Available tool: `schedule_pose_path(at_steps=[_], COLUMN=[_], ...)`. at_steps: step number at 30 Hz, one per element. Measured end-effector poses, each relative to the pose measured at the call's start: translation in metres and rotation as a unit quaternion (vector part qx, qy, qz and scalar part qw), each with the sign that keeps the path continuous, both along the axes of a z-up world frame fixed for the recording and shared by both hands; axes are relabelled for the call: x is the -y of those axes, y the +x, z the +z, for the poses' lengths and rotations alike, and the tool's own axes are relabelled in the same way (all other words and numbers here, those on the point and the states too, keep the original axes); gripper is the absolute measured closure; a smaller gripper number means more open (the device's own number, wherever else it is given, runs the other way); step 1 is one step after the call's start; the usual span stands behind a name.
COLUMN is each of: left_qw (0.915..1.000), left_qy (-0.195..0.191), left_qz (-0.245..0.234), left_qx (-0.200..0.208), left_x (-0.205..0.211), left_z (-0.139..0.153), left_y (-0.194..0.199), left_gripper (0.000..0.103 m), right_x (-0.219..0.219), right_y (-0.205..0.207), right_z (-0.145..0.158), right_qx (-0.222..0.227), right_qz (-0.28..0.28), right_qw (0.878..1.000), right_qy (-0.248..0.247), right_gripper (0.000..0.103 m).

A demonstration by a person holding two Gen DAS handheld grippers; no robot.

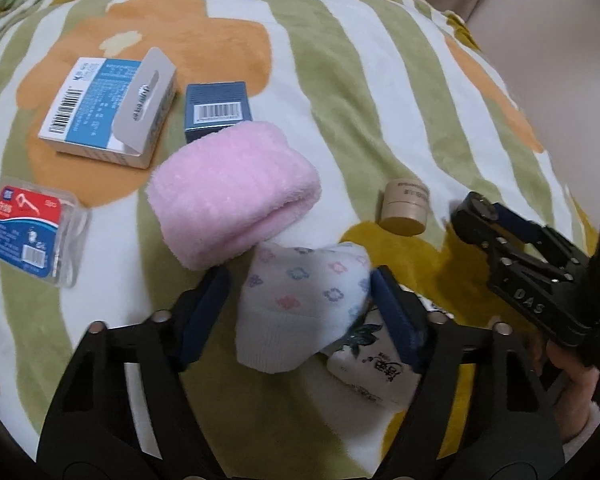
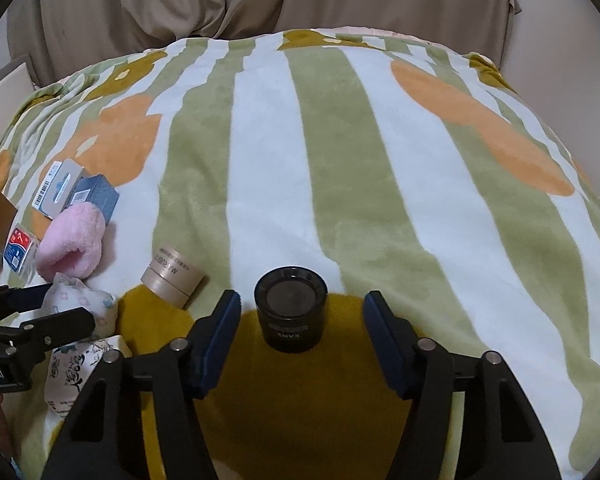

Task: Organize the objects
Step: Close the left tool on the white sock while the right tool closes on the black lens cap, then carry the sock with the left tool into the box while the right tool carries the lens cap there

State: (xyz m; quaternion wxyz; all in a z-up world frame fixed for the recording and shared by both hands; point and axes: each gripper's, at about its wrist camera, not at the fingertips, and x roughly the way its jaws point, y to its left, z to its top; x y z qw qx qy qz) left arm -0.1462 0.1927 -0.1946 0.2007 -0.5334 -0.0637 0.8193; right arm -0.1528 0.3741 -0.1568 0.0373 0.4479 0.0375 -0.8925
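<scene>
My left gripper (image 1: 298, 304) points down at the striped blanket (image 1: 340, 100), shut on a white sock with small pastel flowers (image 1: 300, 300). Both blue pads lie against the sock's sides. The sock rests partly on a tissue pack (image 1: 368, 368). In the right wrist view my right gripper (image 2: 300, 336) is open. A black round jar (image 2: 290, 308) stands upright on the blanket just ahead of its pads, with a gap on either side. A beige jar (image 2: 172, 276) lies tipped to the left of it.
A pink fluffy roll (image 1: 232, 192) lies just beyond the sock. Further left are a white-and-blue carton (image 1: 108, 108), a dark blue box (image 1: 216, 108) and a clear floss-pick case (image 1: 32, 232). A hand (image 1: 576, 372) holds the other gripper at the right. Beige cloth (image 2: 260, 0) hangs behind the bed.
</scene>
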Motion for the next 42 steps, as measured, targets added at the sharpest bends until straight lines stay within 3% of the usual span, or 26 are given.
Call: schedule_pose_path(at_steps=[1,7,22,42], left_qw=[1.0000,0.9999,0.9993,0.9903], left_qy=[0.007,0.012,0.027,0.058], left_qz=[-0.001,-0.006,0.009,0.039], left_qx=[0.002,0.002,-0.025,-0.120], left_x=[0.001,0.001,0.018,0.083], left_z=[-0.001,0.001,0.031,0.127], left_y=[0.000,0.001,0.014,0.049], left_gripper=[0.042,0.045,0.046,0.047], right_x=[0.001,0.001,0.002,0.047], right_y=[0.000,-0.002,0.016,0.053], right_z=[-0.001,-0.006,0.015,0.094], right_qx=[0.001,0.010,-0.007,-0.066], right_qz=[0.001,0.004,-0.003,0.051], right_qw=[1.000,1.000,1.000,0.996], right_qy=[0.001,-0.004,-0.014,-0.029], right_gripper=[0.049,0.070,0.070,0.070])
